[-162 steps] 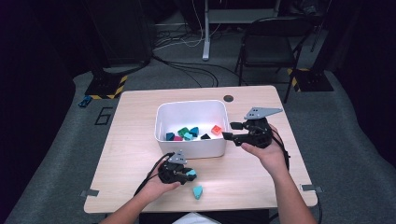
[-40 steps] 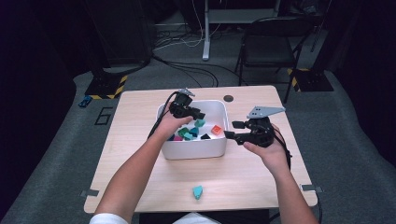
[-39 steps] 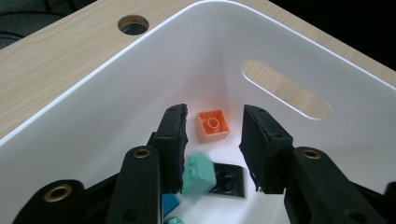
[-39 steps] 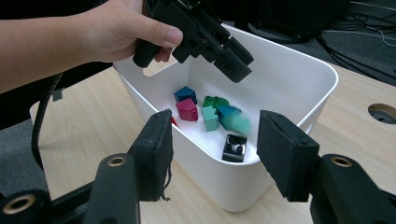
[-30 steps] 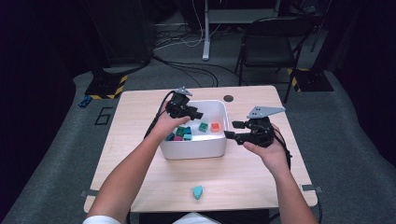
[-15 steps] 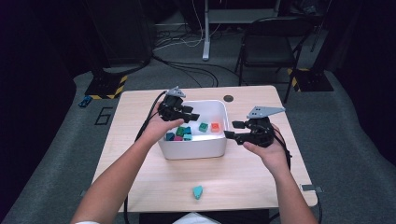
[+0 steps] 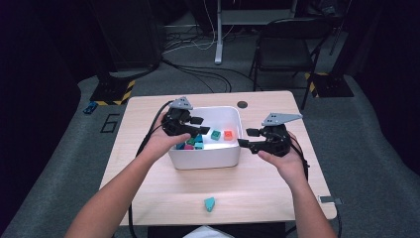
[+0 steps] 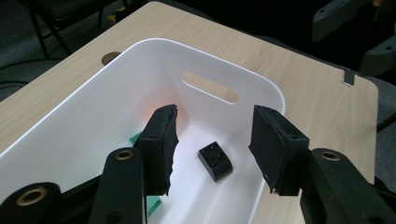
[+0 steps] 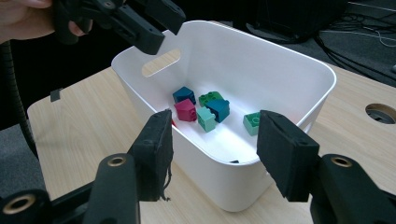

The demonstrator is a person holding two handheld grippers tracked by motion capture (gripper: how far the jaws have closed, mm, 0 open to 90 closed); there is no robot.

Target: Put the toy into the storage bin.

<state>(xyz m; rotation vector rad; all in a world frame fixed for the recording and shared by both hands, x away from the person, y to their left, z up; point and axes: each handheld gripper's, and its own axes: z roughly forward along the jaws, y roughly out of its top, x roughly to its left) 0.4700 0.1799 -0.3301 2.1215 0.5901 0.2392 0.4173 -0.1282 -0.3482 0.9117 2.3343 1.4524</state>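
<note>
Left hand-held gripper (image 7: 190,124) jaws just opening, empty, above the bin (image 7: 205,157) | right hand-held gripper (image 7: 251,139) open, empty beside it | we count several blocks binned | teal block (image 7: 210,204) left on worktop (image 7: 267,183), nearer us than bin

My left tongs (image 7: 193,130) and right tongs (image 7: 246,137) are matte black, each topped by a grey three-cornered plate. Jaws carry thick black foam pads (image 8: 161,144), frayed at edges; brass-ringed pivot screws; black cables trail. Forearms unsleeved.
</note>
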